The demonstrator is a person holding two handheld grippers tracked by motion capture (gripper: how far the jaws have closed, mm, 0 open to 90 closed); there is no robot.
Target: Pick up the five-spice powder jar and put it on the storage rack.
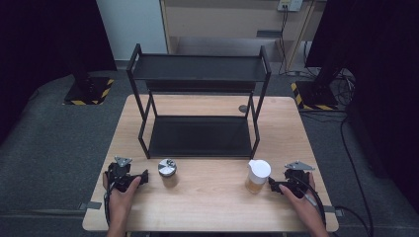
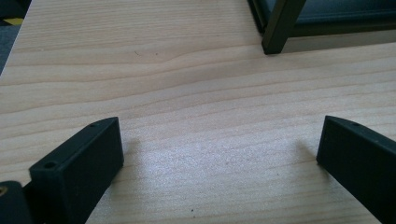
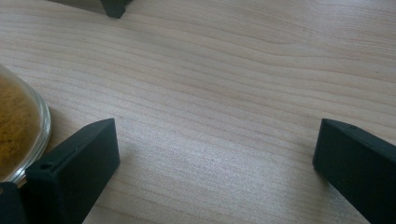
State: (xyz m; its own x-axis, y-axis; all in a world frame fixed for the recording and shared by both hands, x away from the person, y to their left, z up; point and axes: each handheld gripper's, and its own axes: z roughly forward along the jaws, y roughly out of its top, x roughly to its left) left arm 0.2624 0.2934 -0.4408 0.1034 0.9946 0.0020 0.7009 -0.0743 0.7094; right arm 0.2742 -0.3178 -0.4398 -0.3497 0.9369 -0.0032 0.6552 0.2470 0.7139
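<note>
Two containers stand on the near half of the wooden table (image 1: 207, 197): a glass jar (image 1: 257, 177) with a white lid and a yellowish filling, and a small metal tin (image 1: 167, 167) with a silvery top. The jar stands right of centre, just beside the right gripper (image 1: 274, 184); in the right gripper view its curved glass wall (image 3: 18, 126) lies at the left edge, next to the left-hand jaw, though whether glass and jaw touch cannot be told from this angle. The right gripper's jaws are spread wide, with bare tabletop between them. The tin stands left of centre, near the left gripper (image 1: 145, 176) but apart from it. The left gripper's jaws are likewise spread wide over bare wood, grasping nothing; in the left gripper view a black foot of the rack (image 2: 276, 32) rests on the table farther off. Each gripper lies low at the table's near edge in a person's hand, with its jaws pointing inward toward the table's middle. Behind both containers stands a black two-tier metal rack (image 1: 200, 74), its lower shelf resting close to the tabletop. A small dark round mark (image 1: 243, 108) lies on the table at the rack's rear right leg.
</note>
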